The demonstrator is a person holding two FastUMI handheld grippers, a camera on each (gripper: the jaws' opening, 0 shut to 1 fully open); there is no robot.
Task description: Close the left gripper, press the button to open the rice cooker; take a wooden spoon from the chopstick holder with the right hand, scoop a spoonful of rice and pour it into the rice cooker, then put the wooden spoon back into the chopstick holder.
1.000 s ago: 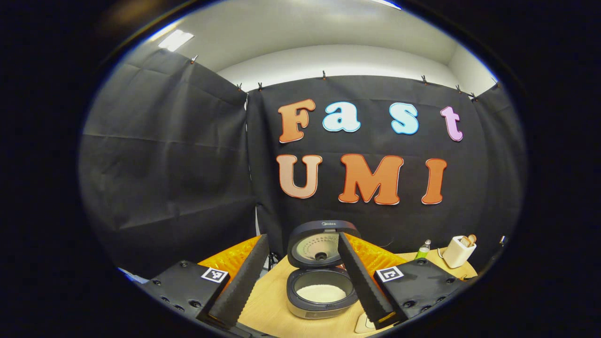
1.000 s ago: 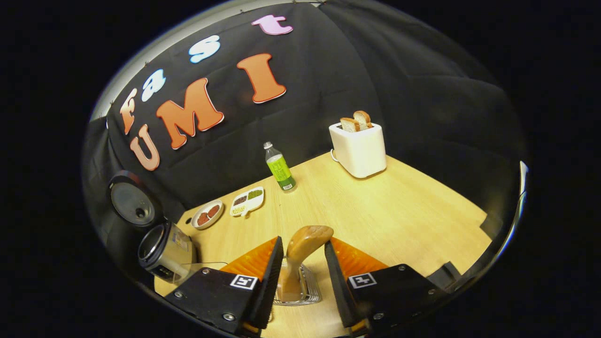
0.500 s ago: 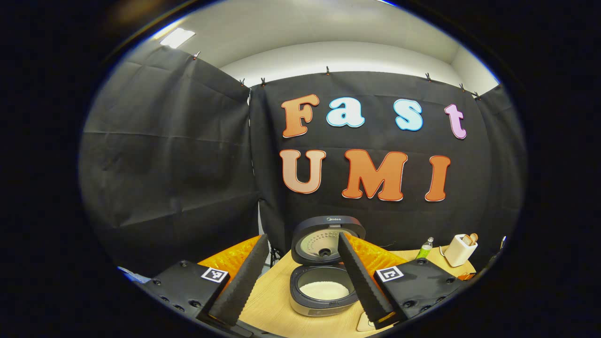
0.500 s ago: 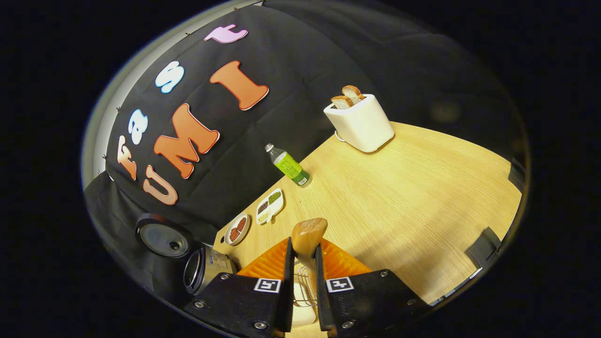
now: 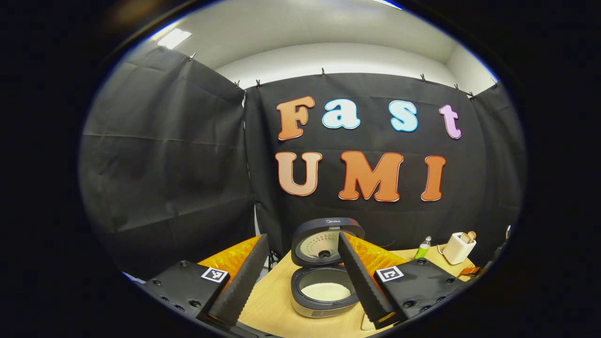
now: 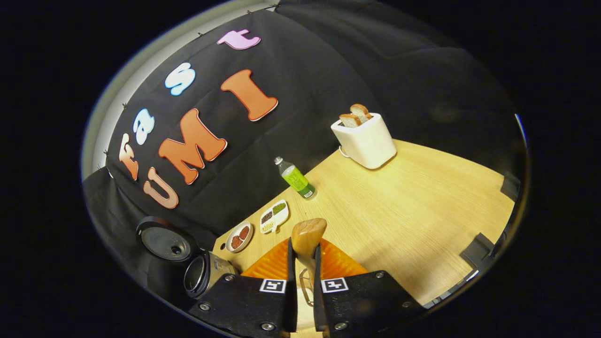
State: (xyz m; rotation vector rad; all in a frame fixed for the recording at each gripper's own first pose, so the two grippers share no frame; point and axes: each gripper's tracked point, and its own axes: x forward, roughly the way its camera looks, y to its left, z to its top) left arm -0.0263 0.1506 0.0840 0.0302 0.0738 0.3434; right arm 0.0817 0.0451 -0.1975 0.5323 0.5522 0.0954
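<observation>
1. Wooden spoon is clamped between the right tongs, both fingers pressing on the handle, bowl end poking up past the tips. Makes sense to grab it by the stem, since that leaves the bowl free for scooping.
2. It looks only partly out of the wire holder, which sits right under the tongs on the surface. I can't tell if the lower end has cleared the rim.
3. Left tongs are spread wide, gripping nothing, hanging in front of the cooker. Probably parked there to stay out of the way now that the button job looks done.
4. Cooker lid stands up and the pot shows white rice at the bottom. In the right gripper view the cooker sits off to the left with its lid tipped back, so it's ready for a pour.
5. Two small dishes lie near the wall, with a green bottle and a toaster farther along. None of them seem to be in the spoon's way.
6. My guess: next is a straight lift so the holder doesn't tip.
</observation>
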